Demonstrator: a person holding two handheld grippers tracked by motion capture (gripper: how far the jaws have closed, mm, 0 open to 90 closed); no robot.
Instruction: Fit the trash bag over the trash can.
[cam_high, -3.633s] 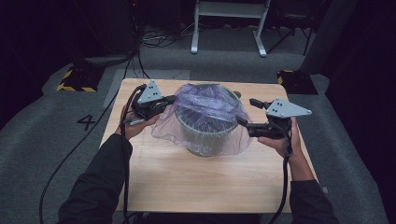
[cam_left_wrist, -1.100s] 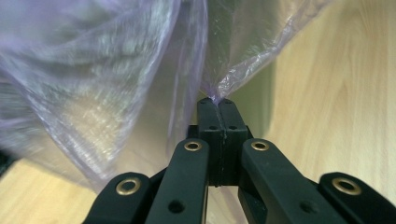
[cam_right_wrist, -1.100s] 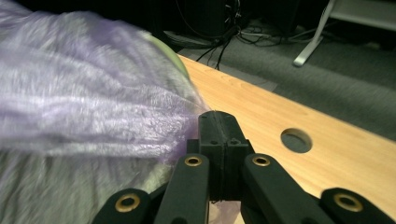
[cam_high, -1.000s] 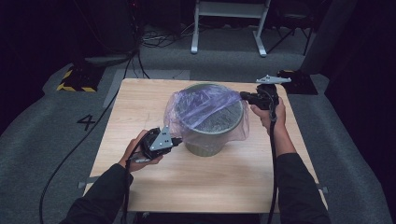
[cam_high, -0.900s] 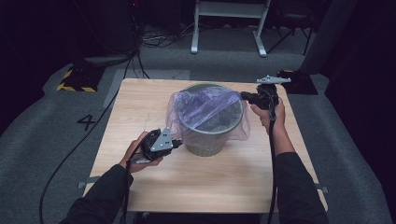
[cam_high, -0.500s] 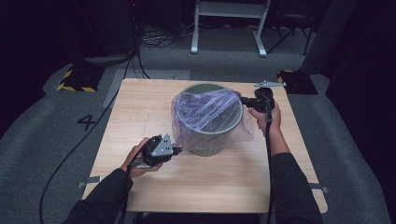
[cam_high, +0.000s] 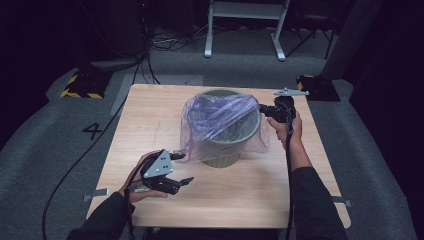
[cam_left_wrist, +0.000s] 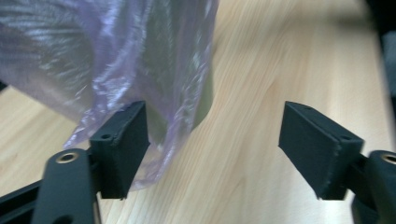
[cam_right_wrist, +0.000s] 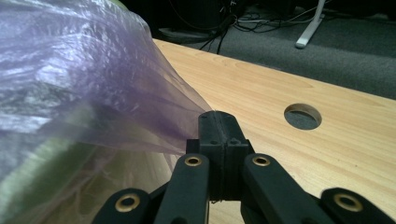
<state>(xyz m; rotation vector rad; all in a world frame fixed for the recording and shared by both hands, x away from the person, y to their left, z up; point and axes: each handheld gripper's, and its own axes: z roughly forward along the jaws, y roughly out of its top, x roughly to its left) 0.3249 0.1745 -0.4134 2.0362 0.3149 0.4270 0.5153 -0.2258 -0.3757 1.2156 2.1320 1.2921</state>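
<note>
Nearest the person, the left gripper (cam_high: 181, 168) hovers low over the pale wooden worktop (cam_high: 150, 120), its jaws having just been opening and now standing released, with nothing pressed between them; the hem of the thin, translucent purple plastic bag (cam_left_wrist: 140, 70) hangs just beside one pad. Farther in, the round green bin (cam_high: 227, 150) stands upright near the worktop's middle, the bag draped over its rim and down its sides. At the far right, the right gripper (cam_right_wrist: 219, 130) is clenched on the bag's edge, pulling it taut away from the rim.
</note>
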